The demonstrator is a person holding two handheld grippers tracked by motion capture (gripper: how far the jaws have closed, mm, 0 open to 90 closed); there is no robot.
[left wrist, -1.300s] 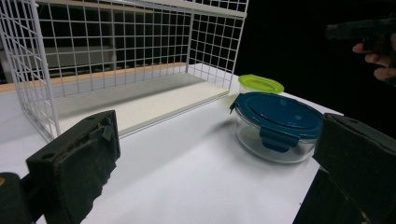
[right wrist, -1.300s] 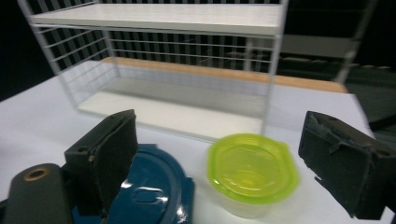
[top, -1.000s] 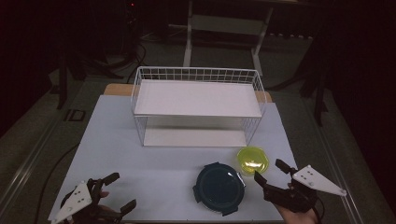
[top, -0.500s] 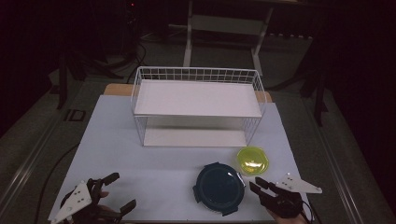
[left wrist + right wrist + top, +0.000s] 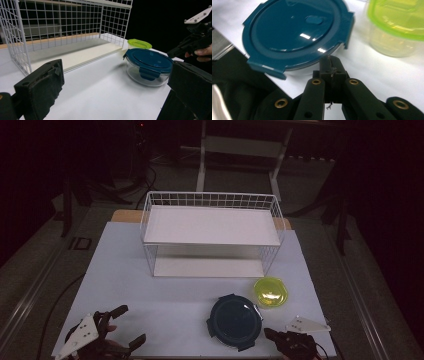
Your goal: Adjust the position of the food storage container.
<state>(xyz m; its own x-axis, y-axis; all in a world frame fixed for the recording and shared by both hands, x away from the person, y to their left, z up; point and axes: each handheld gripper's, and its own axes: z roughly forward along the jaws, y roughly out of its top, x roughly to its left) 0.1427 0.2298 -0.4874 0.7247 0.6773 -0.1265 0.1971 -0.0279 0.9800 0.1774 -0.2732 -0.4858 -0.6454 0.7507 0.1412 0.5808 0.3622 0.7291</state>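
At the bottom right of the high view, the right claw (image 5: 278, 336) is closed on nothing, just beside the blue-lidded glass container (image 5: 235, 321) (green-lidded tub (image 5: 270, 291) close behind). The left claw (image 5: 126, 325), bottom left, gapes open over the white bench (image 5: 175, 297).

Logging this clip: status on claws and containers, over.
Left claw open, empty. Right claw shut, empty, beside blue-lidded container. Green-lidded container close beside it, before wire rack.

Left gripper (image 5: 125, 325) sits low at the near left with its fingers spread wide; right gripper (image 5: 272, 336) at near right, fingers pressed together.
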